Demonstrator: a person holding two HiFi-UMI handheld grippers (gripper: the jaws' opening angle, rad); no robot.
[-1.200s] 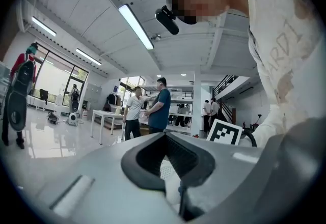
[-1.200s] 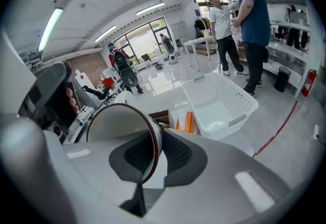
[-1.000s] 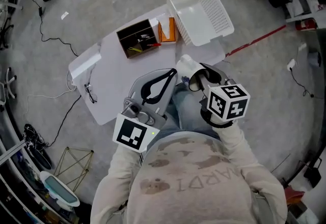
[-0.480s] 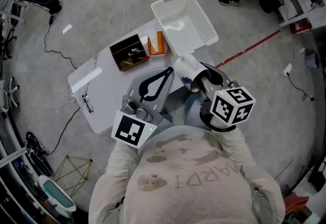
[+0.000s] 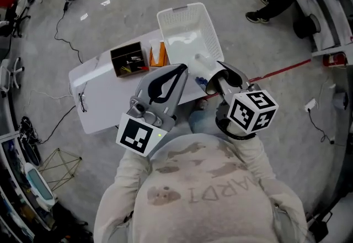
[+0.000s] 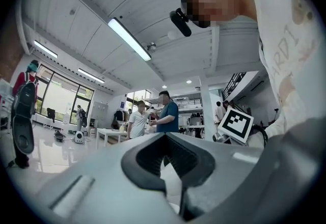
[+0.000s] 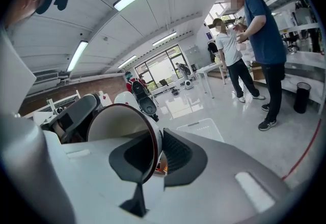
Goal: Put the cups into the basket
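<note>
A white cup (image 5: 202, 67) with a dark rim is clamped by its wall in my right gripper (image 5: 214, 79); it hangs over the table's near edge, just short of the white plastic basket (image 5: 187, 15). In the right gripper view the cup (image 7: 118, 125) lies tilted, mouth toward the camera, with the right gripper (image 7: 156, 152) pinching its rim. The basket (image 7: 202, 130) shows low behind it. My left gripper (image 5: 177, 73) is shut with nothing in it, raised above the table to the cup's left. The left gripper (image 6: 179, 187) points up at the room.
On the white table (image 5: 105, 93) stand a dark open box (image 5: 127, 60) of small items and an orange object (image 5: 157, 54) beside the basket. Glasses (image 5: 82, 102) lie near the left edge. Cables run over the floor; people (image 7: 260, 39) stand beyond the basket.
Both grippers have moved forward toward the basket; the cup in the right gripper now sits close to the basket's near edge. The left gripper has risen over the table.
</note>
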